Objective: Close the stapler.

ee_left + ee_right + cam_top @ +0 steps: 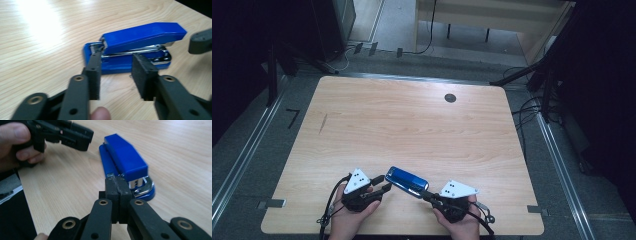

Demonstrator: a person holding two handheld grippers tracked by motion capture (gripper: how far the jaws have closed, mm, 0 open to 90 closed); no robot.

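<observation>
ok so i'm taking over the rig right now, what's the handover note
Left gripper: jaws open, just short of the blue stapler's hinge end, holding nothing.
Right gripper: jaws shut, tips at the stapler's front end; whether they pinch anything is unclear.
The stapler lies flat on the table near the front edge, between both grippers.
Done: both grippers brought up to it.
Left: grasp it.

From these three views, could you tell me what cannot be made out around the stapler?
- Right gripper view: its shut jaws cover part of the stapler front, so contact is unclear.
- Left gripper view: its open jaws hide the stapler's near edge.
- High view: the stapler mouth is too small to judge.
</observation>
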